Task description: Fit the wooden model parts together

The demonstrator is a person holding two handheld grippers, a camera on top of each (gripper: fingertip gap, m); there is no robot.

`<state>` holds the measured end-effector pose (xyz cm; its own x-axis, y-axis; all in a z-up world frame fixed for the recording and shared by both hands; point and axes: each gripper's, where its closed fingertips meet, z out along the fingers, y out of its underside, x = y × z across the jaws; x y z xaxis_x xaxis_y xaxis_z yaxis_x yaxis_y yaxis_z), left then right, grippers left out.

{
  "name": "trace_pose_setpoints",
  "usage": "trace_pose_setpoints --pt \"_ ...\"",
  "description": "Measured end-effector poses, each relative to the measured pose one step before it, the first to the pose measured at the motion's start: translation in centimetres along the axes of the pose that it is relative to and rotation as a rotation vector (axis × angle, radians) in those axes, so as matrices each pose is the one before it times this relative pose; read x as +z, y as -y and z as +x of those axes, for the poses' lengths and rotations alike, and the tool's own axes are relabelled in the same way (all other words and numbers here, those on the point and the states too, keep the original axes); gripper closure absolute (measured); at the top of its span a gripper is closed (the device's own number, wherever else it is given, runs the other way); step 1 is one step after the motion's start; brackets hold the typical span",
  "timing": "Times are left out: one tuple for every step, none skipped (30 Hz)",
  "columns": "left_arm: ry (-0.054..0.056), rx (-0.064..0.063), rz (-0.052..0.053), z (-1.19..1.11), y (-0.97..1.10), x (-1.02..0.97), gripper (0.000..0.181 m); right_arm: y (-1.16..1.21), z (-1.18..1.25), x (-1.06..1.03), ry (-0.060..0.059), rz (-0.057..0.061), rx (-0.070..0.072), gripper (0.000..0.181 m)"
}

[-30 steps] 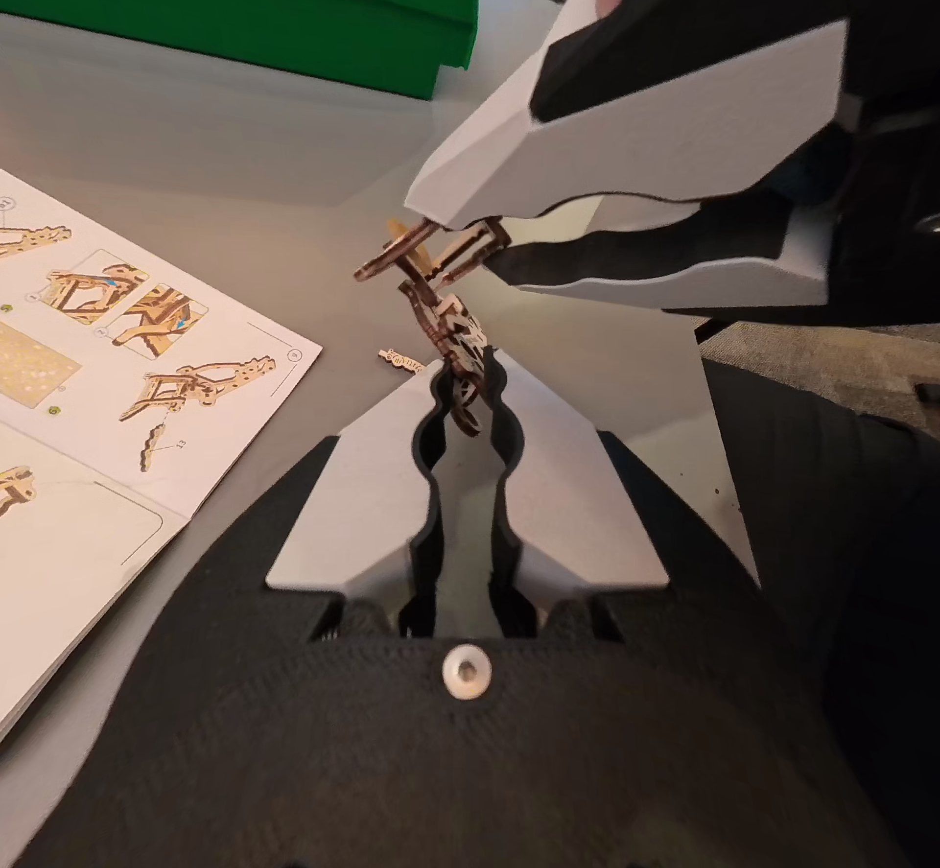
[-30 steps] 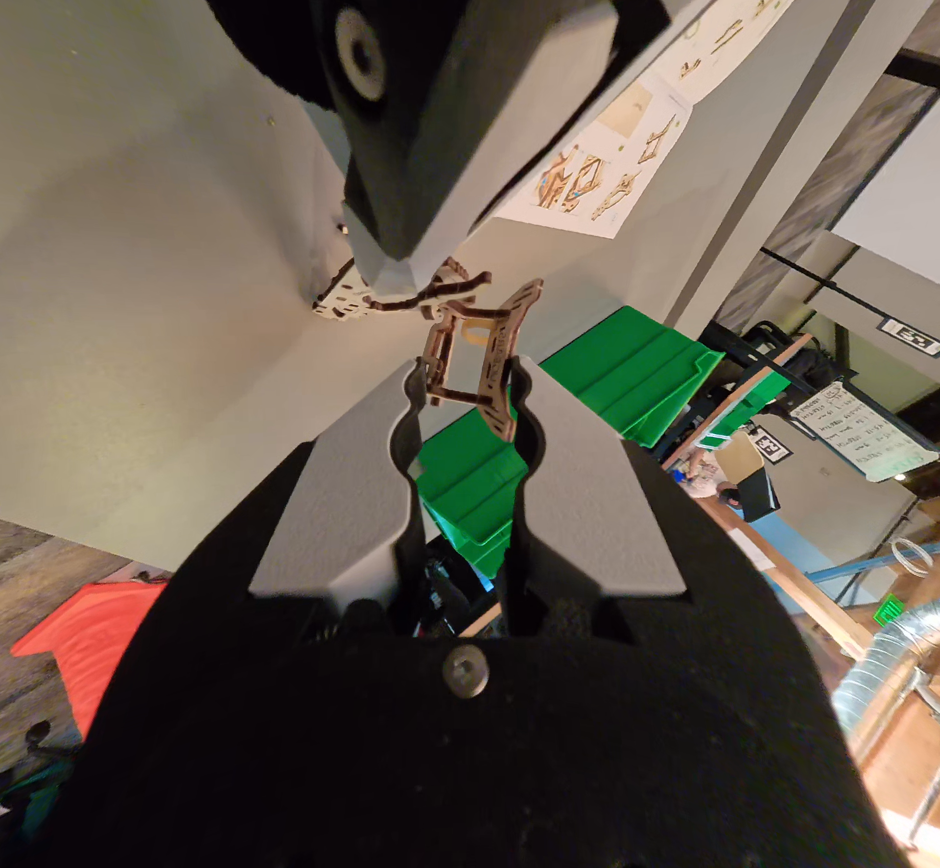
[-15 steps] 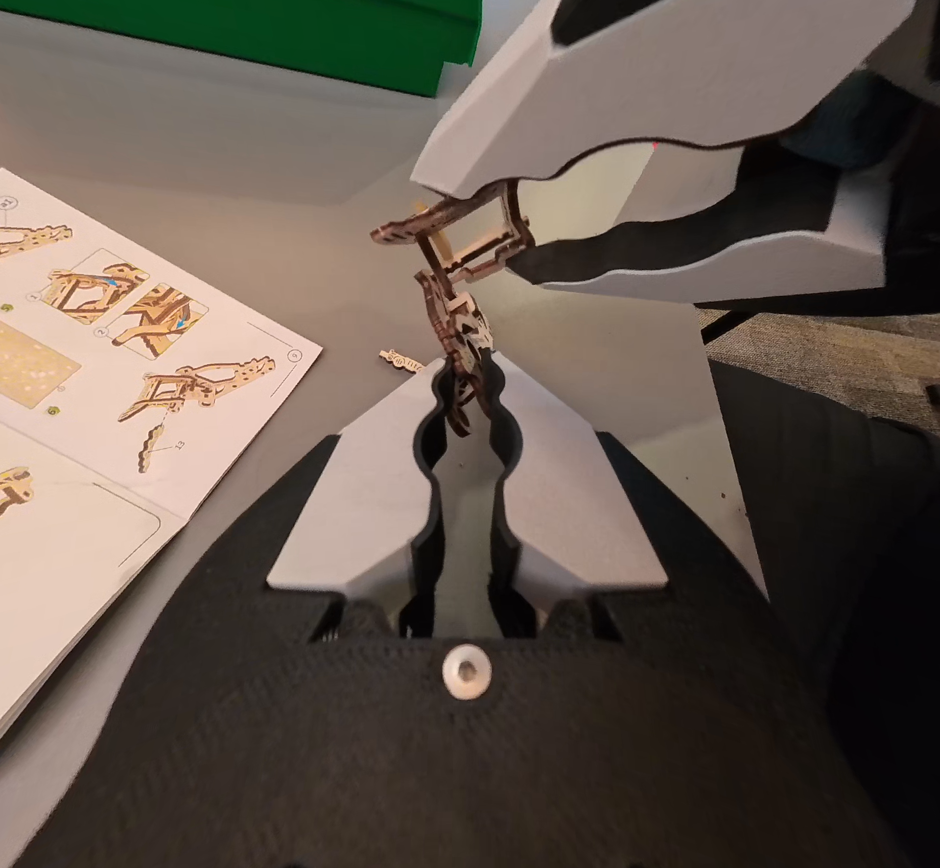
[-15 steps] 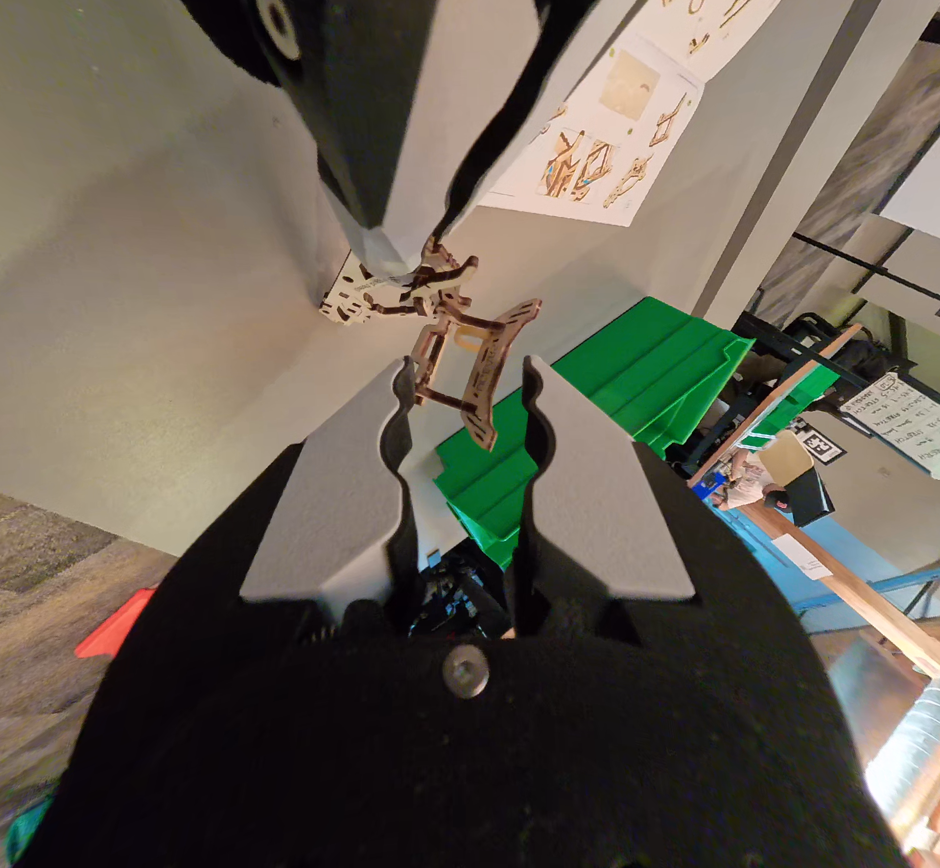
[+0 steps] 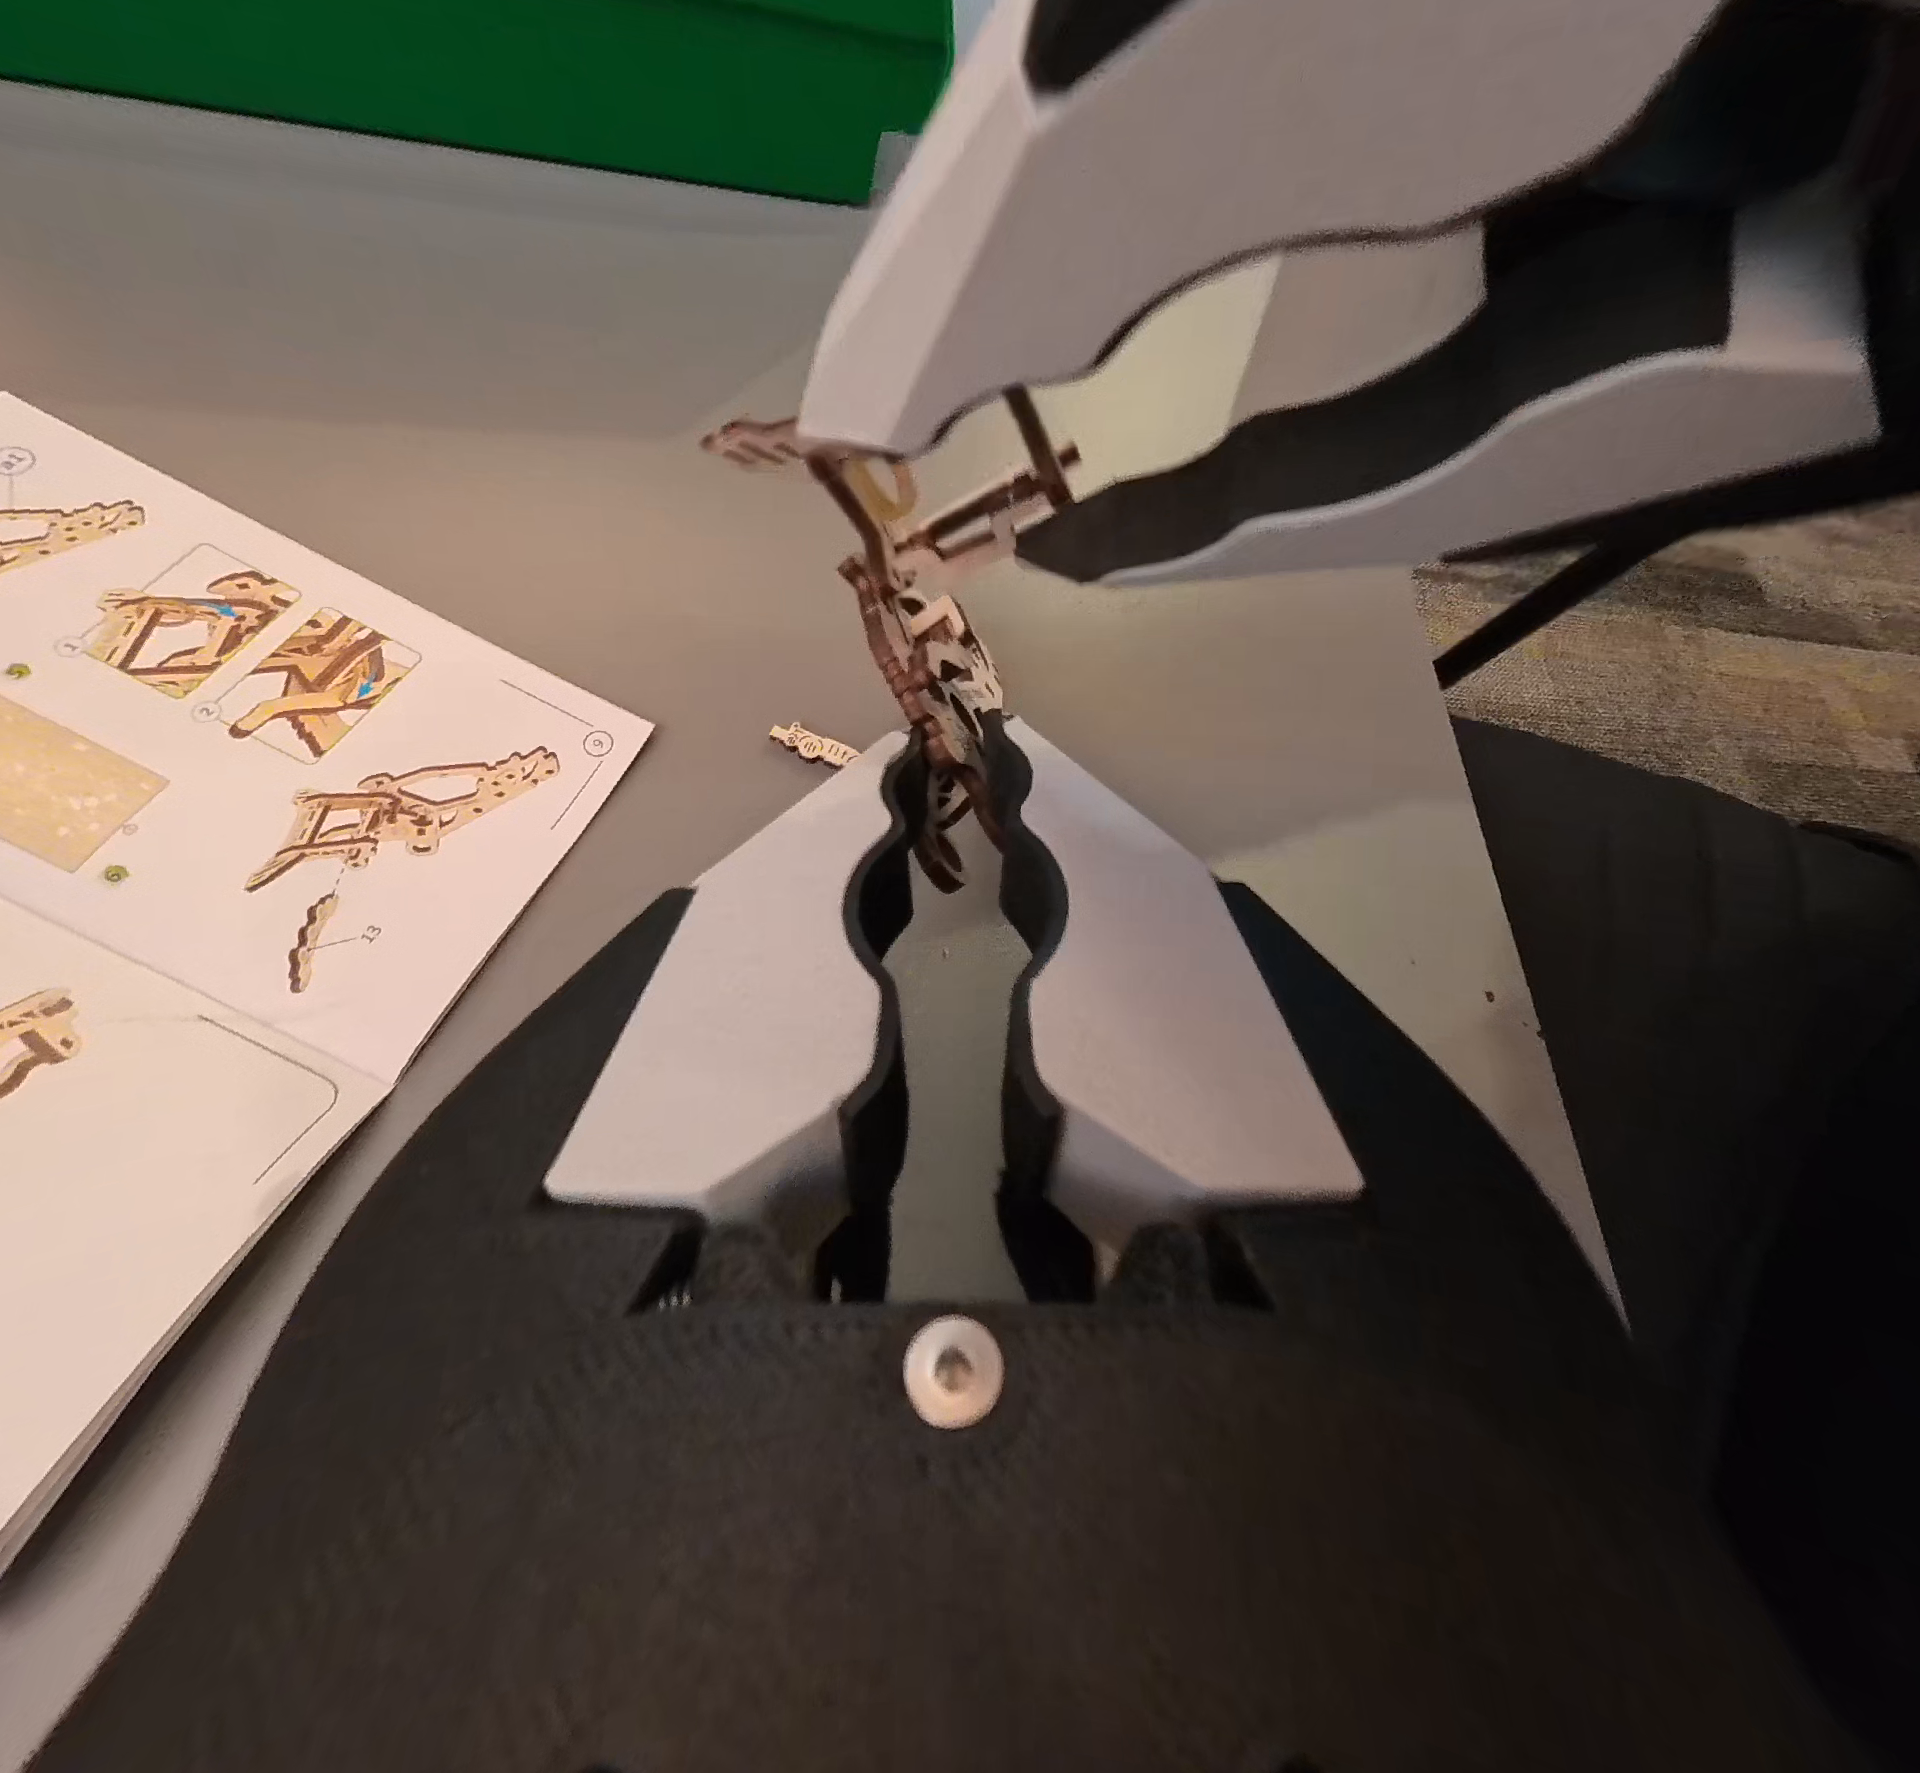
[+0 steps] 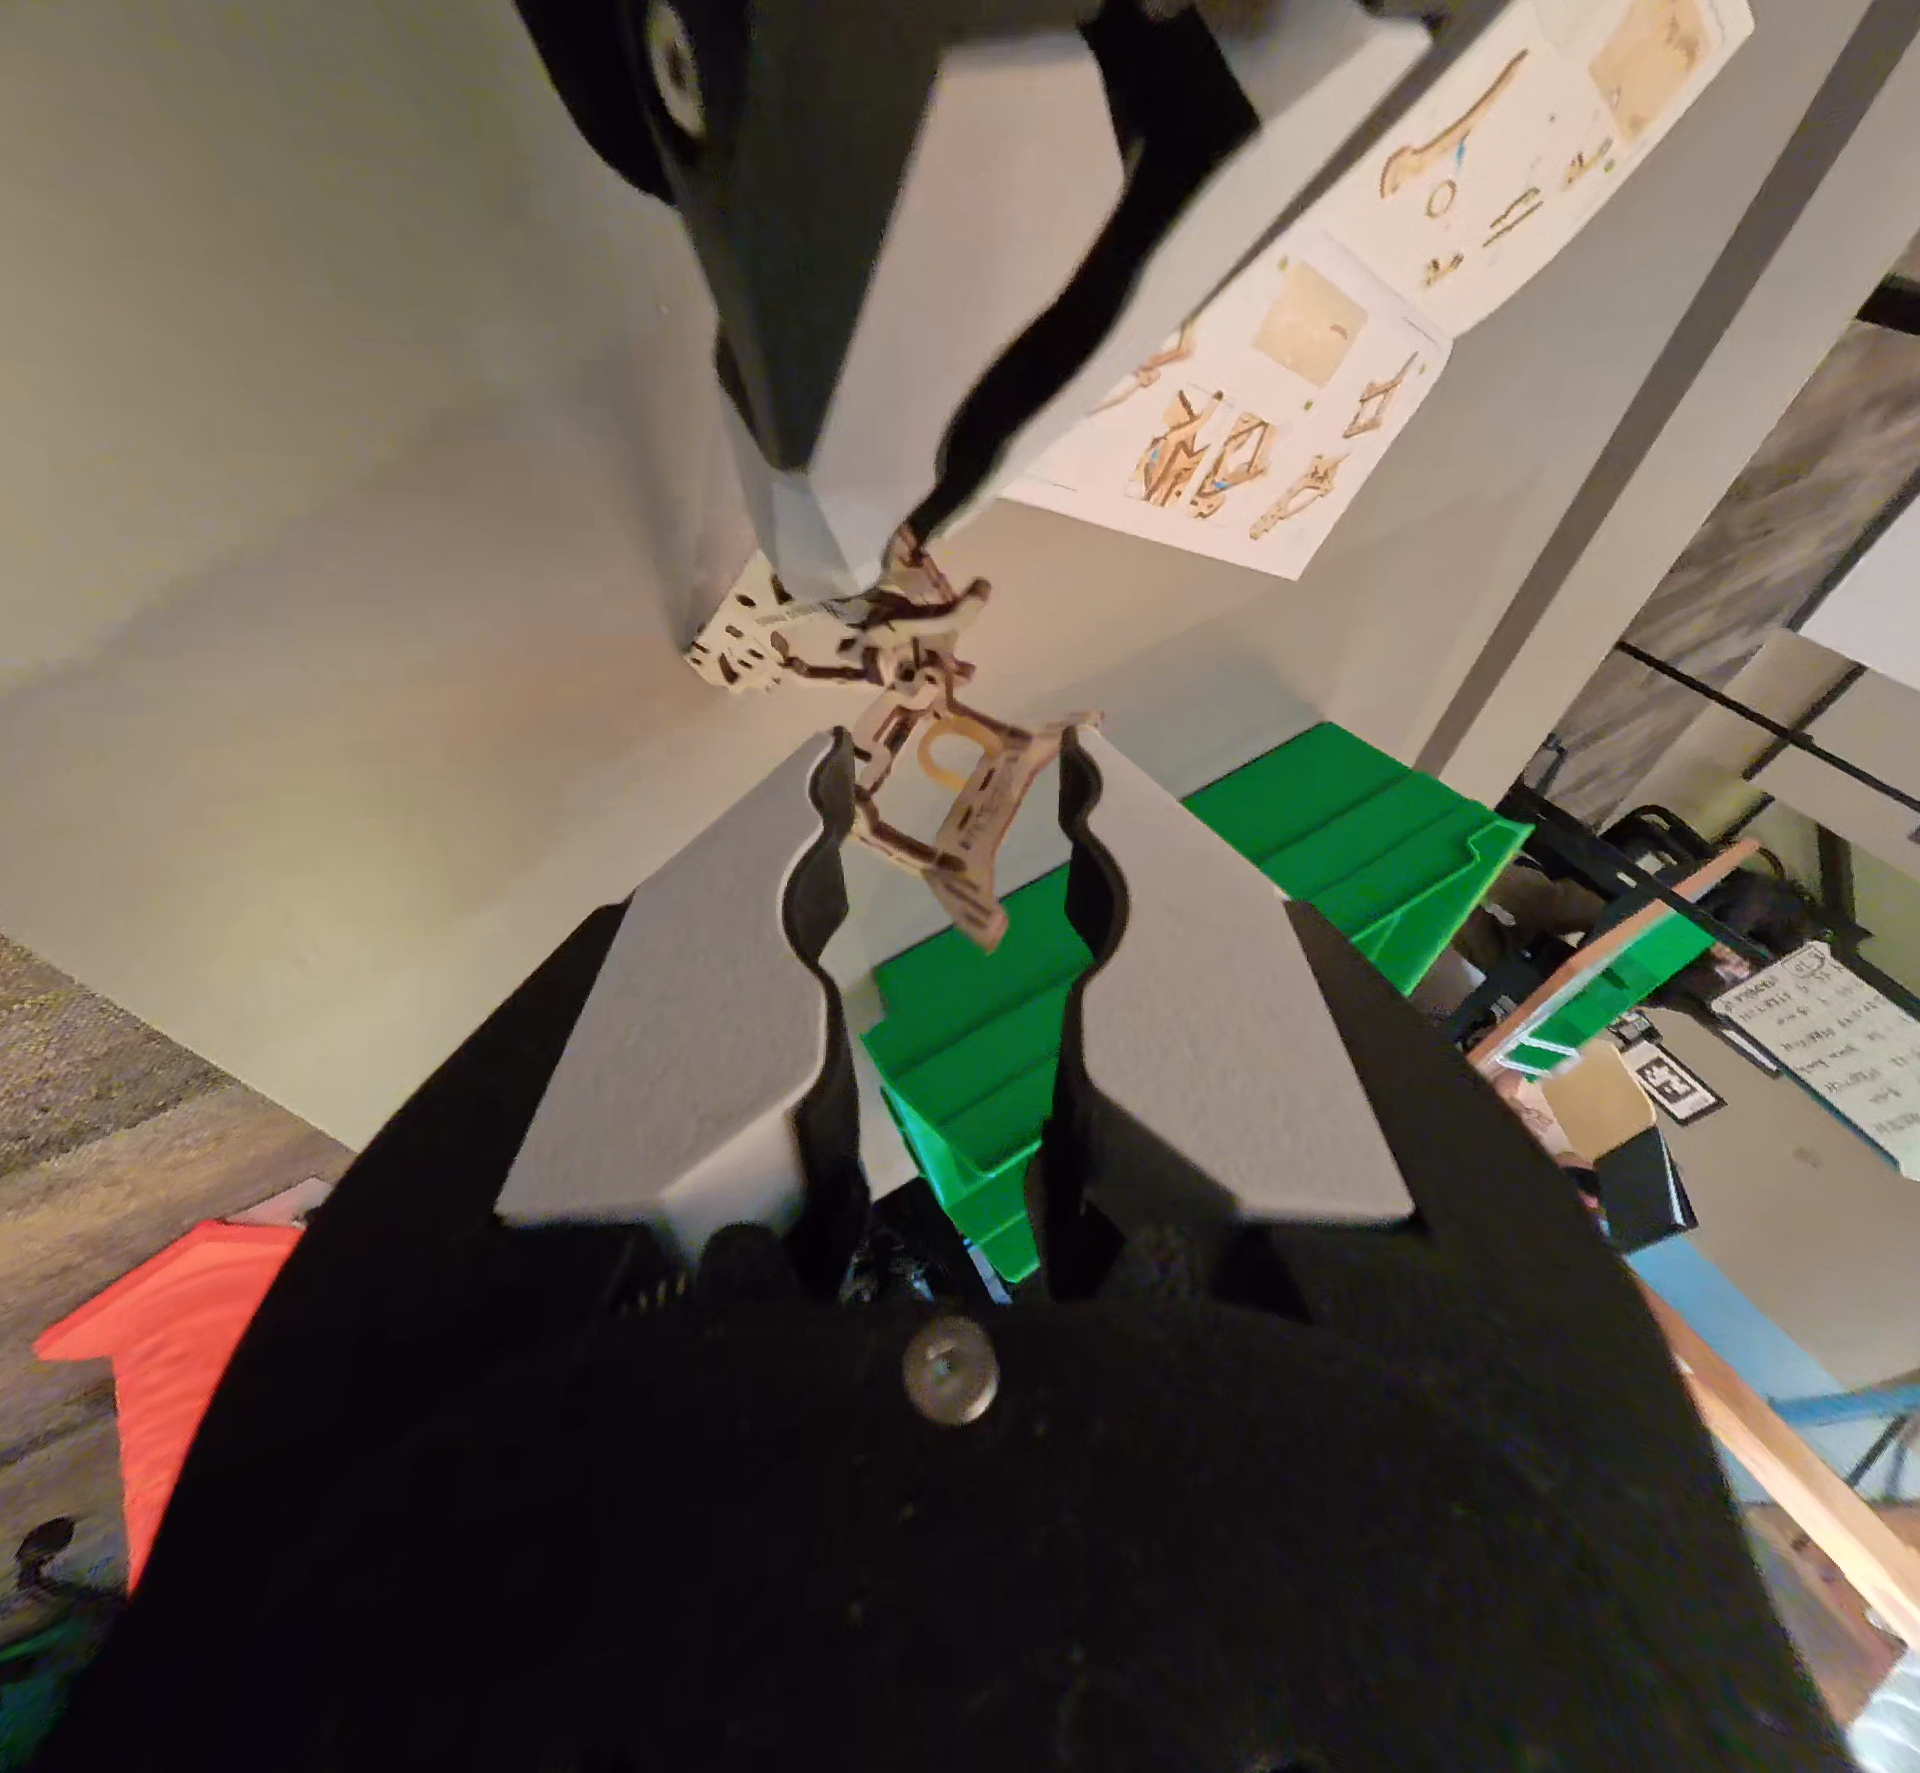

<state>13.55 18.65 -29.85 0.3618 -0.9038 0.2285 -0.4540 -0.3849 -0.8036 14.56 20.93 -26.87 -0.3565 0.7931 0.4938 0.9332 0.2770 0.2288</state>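
Observation:
My left gripper point(image 5: 951, 747) is shut on a perforated wooden model piece point(image 5: 951, 684) and holds it upright above the grey table point(image 5: 416, 352). A small wooden frame part point(image 5: 977, 523) sits joined to the top of that piece. My right gripper point(image 6: 951, 747) comes in from the upper right in the left wrist view point(image 5: 925, 497), and its jaws close across the frame point(image 6: 982, 809). In the right wrist view the left gripper point(image 6: 862, 560) hangs from above, with the perforated piece point(image 6: 738, 648) at its tip.
An open instruction sheet point(image 5: 260, 736) lies on the table to the left. Green bins point(image 5: 468, 9) stand at the table's far side. A small loose wooden part point(image 5: 810, 744) lies just beyond my left fingers. A dark-clothed leg point(image 5: 1714, 1100) is beyond the table edge on the right. Spacing between my two grippers at the tips: around 4 cm.
The right gripper's jaws widened from a second ago, then narrowed a little. The frame has turned between them and sits tighter against the left-held piece. The left gripper has kept its hold.

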Motion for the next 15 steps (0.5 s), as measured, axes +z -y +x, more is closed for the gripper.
trace_pose_setpoints --pt "-0.0075 0.0000 0.0025 0.100 0.019 0.028 0.174 -0.193 0.214 -0.046 0.0036 0.0050 -0.0053 0.145" --pt "-0.0191 0.0024 0.0106 0.322 0.157 0.023 0.174 0.065 0.144 -0.079 0.0067 0.0215 -0.0062 0.147" --pt "-0.0092 -0.0026 0.0107 0.211 0.196 0.022 0.174 0.089 0.117 -0.047 0.0069 0.0204 -0.0074 0.151" --pt "0.0220 -0.0088 -0.0114 -0.294 -0.159 0.067 0.174 -0.052 -0.018 0.051 0.0131 0.0062 -0.0054 0.151" --pt "0.0096 0.0023 -0.0164 -0.194 -0.293 0.081 0.174 -0.026 -0.153 0.077 0.0193 0.0073 0.0017 0.151" --pt "-0.0098 -0.0029 0.0043 0.008 -0.035 -0.010 0.174 -0.059 -0.071 0.074 0.0130 0.0080 0.0148 0.151" --pt "-0.0086 -0.0141 0.0055 -0.093 -0.018 -0.042 0.174 -0.162 0.004 0.079 0.0064 0.0038 0.0190 0.151" --pt "-0.0037 -0.0081 0.0020 -0.126 -0.054 -0.036 0.174 -0.121 -0.062 0.041 0.0061 0.0098 0.0146 0.150" --pt "-0.0027 -0.0072 0.0000 -0.122 -0.079 -0.037 0.174 -0.082 -0.046 -0.046 0.0056 0.0172 0.0207 0.149" --pt "-0.0054 -0.0125 0.0021 -0.078 -0.035 -0.040 0.174 -0.173 -0.016 -0.129 0.0110 0.0188 0.0392 0.150" --pt "-0.0090 -0.0138 0.0009 -0.023 -0.060 -0.032 0.174 -0.296 -0.064 -0.178 0.0223 0.0214 0.0559 0.149" --pt "-0.0101 -0.0134 -0.0018 -0.027 -0.093 -0.023 0.174 -0.376 0.056 -0.194 0.0195 0.0266 0.0655 0.149" --pt "-0.0126 -0.0186 -0.0026 -0.036 -0.128 -0.008 0.174 -0.509 0.180 -0.140 0.0174 0.0270 0.0726 0.151" --pt "-0.0153 -0.0289 -0.0050 -0.056 -0.187 0.004 0.174 -0.760 0.257 -0.013 0.0219 0.0164 0.0850 0.152" --pt "-0.0216 -0.0341 -0.0065 0.004 -0.211 0.044 0.174 -0.915 0.357 0.104 0.0279 0.0070 0.0931 0.152"
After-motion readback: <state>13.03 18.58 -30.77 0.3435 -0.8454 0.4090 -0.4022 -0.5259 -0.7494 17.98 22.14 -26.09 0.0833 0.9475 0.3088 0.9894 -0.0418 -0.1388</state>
